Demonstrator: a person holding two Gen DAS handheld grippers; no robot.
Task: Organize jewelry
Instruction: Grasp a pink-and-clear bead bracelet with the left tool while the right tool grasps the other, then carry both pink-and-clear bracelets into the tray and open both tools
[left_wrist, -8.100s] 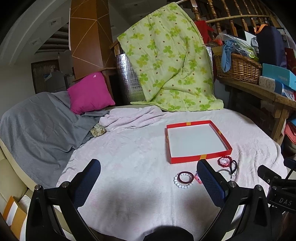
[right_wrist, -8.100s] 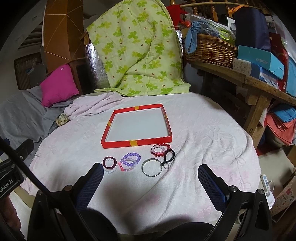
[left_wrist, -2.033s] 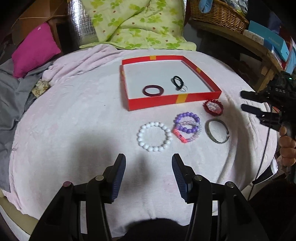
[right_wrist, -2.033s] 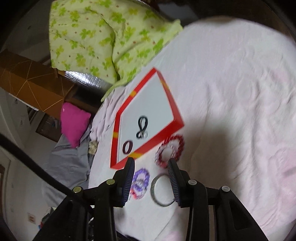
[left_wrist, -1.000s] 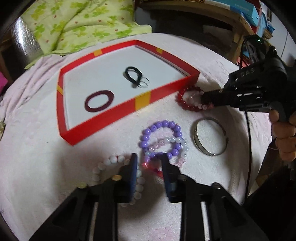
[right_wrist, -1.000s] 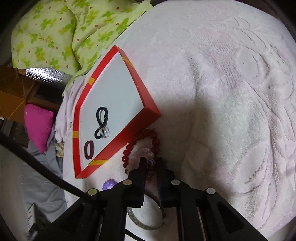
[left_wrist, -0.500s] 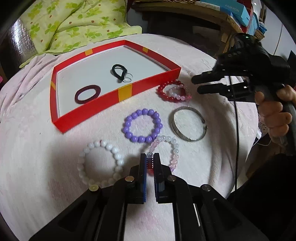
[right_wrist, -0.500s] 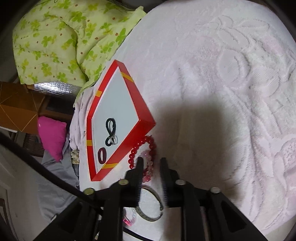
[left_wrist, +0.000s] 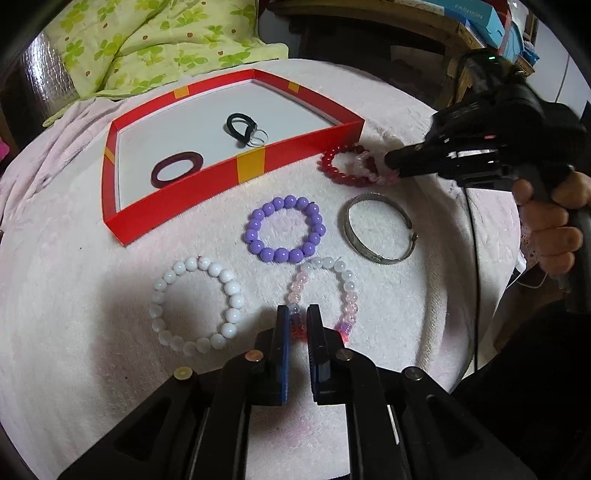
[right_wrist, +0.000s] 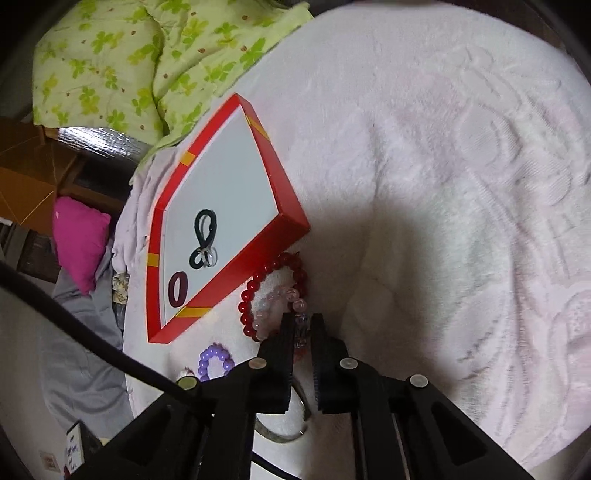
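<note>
On the pink cloth: both grippers clenched on bracelets beside the red tray.
Since half a second ago, the right gripper has dropped and just closed on the red bracelet; the left gripper grasps the pink bracelet as before. Gripped beads are mostly hidden between the fingers; the bangle is partly hidden in the right view.

Green floral quilt bunched at upper left, silver foil sheet beneath its edge. Magenta cushion and grey cloth at left edge; blue box upper right.
</note>
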